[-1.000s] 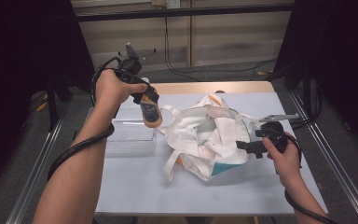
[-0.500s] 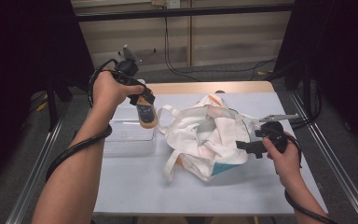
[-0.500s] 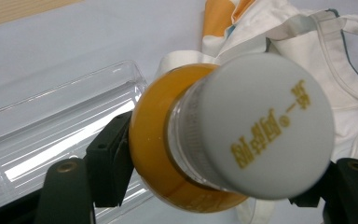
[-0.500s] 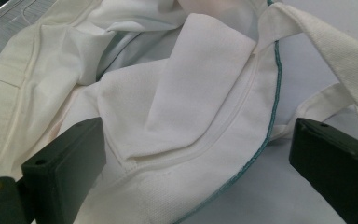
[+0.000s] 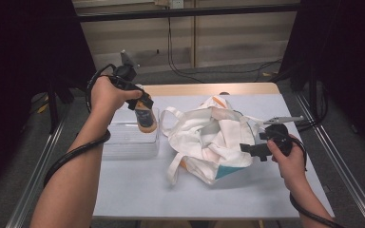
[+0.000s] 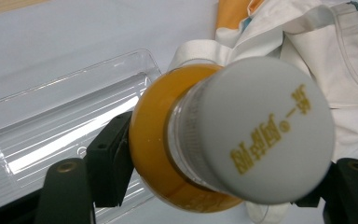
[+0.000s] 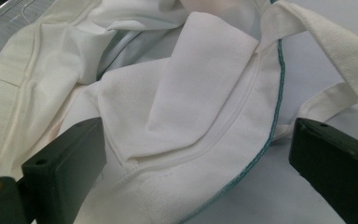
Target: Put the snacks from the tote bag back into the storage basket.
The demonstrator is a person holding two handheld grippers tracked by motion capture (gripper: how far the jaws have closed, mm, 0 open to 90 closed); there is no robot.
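An orange drink bottle (image 5: 146,119) with a white cap (image 6: 261,135) hangs above the near right corner of a clear plastic box (image 5: 128,142), cap pointing down. My left gripper (image 5: 145,110) is shut on the bottle (image 6: 154,140), one jaw on each side of its body. A white cloth tote bag (image 5: 209,137) with orange and teal parts lies crumpled in the middle of the table. My right gripper (image 5: 245,148) sits at the bag's right edge. In the right gripper view its jaws (image 7: 196,158) stand wide apart, with the bag's white fabric (image 7: 191,93) lying loose between them.
The clear box (image 6: 51,121) lies on the left of the pale table (image 5: 138,190), next to the bag's handle loop (image 5: 168,114). Metal rails run along both table sides. Cables trail from both grippers.
My left hand has drifted slightly left with the bottle, toward the clear box. The right hand and the bag have stayed put.
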